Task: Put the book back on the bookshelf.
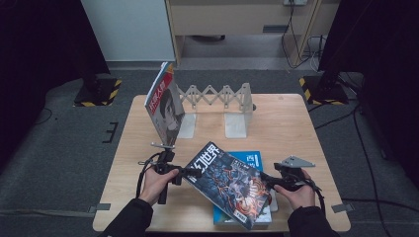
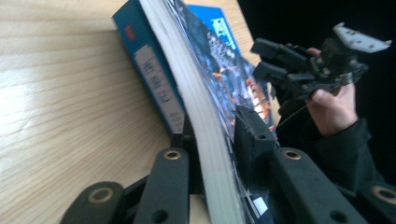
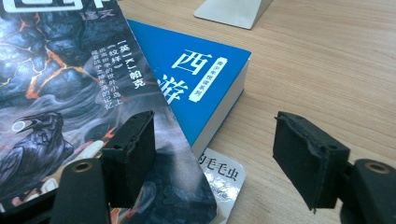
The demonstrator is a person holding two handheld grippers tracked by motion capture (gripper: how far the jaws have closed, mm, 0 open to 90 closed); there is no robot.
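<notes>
1. At about nine o'clock on the wooden table (image 1: 291,118), the left gripper (image 1: 190,173) sat in the person's left hand (image 1: 155,183), with its cable looping off toward the table's left edge.
2. Its jaws were clamped on the left edge of the dark magazine (image 1: 228,183). In the left gripper view the white page block of that magazine (image 2: 205,116) ran straight between the two black pads, both pressed against it.
3. Standing at eleven o'clock, a red-and-white magazine (image 1: 164,103) leaned upright against the left plate of the pale accordion book rack (image 1: 217,96), which spanned toward twelve o'clock.
4. The dark magazine lay tilted across six o'clock, its left side lifted. It rested over a blue book (image 1: 249,159), which was flat on the table; the blue book's spine (image 2: 149,74) showed just behind the magazine.
5. In the right gripper view the blue book (image 3: 201,70) lay partly under the dark magazine (image 3: 70,84), and a small white booklet (image 3: 219,175) poked out beneath both.
6. At about four o'clock, the right gripper (image 1: 272,181) was held in the right hand (image 1: 300,193). Its jaws stood apart, the left pad over the magazine's corner, the right pad over bare wood, neither seen pressing on anything.
</notes>
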